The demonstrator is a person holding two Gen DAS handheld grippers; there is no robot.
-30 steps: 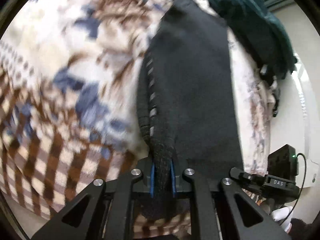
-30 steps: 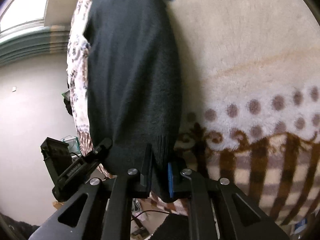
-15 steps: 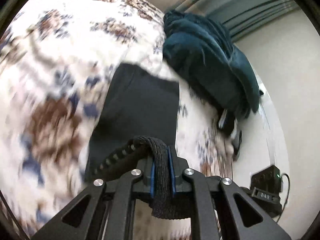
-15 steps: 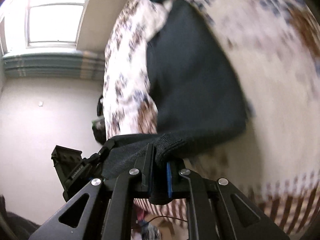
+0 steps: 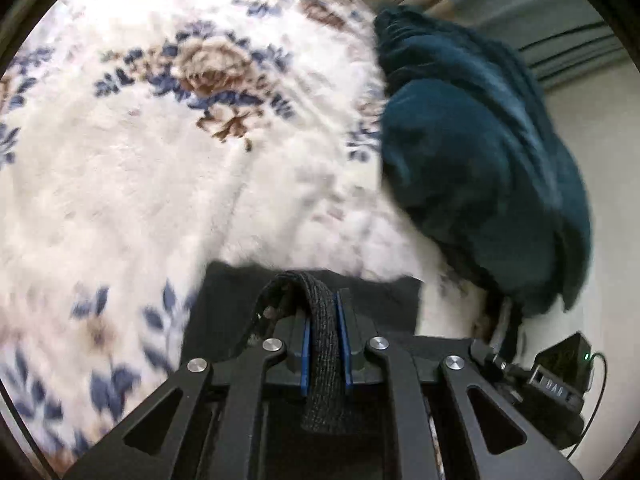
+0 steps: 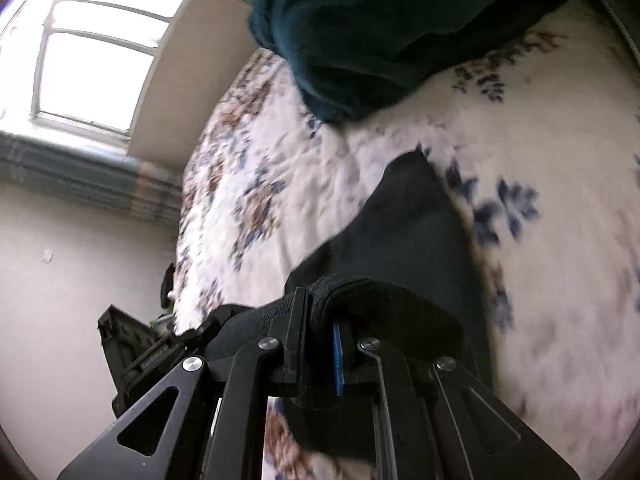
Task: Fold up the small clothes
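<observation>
A black knit garment (image 5: pixel 236 300) lies on a flowered fleece blanket (image 5: pixel 168 168), doubled back over itself. My left gripper (image 5: pixel 324 316) is shut on its ribbed hem, which arches up between the blue pads. In the right wrist view the same black garment (image 6: pixel 416 236) stretches away over the blanket (image 6: pixel 560 240), and my right gripper (image 6: pixel 320 328) is shut on a folded-over corner of it. The part of the garment under both grippers is hidden.
A heap of dark teal fabric (image 5: pixel 480 152) sits on the blanket just beyond the garment, also at the top of the right wrist view as teal fabric (image 6: pixel 380 20). A window (image 6: pixel 96 48) and a striped curtain (image 6: pixel 92 184) are at the left; the bed's edge drops off there.
Both grippers have swept forward along the blanket, carrying the garment's near end over its far end. The long flat garment now shows only as a short folded piece, and the teal heap is much closer.
</observation>
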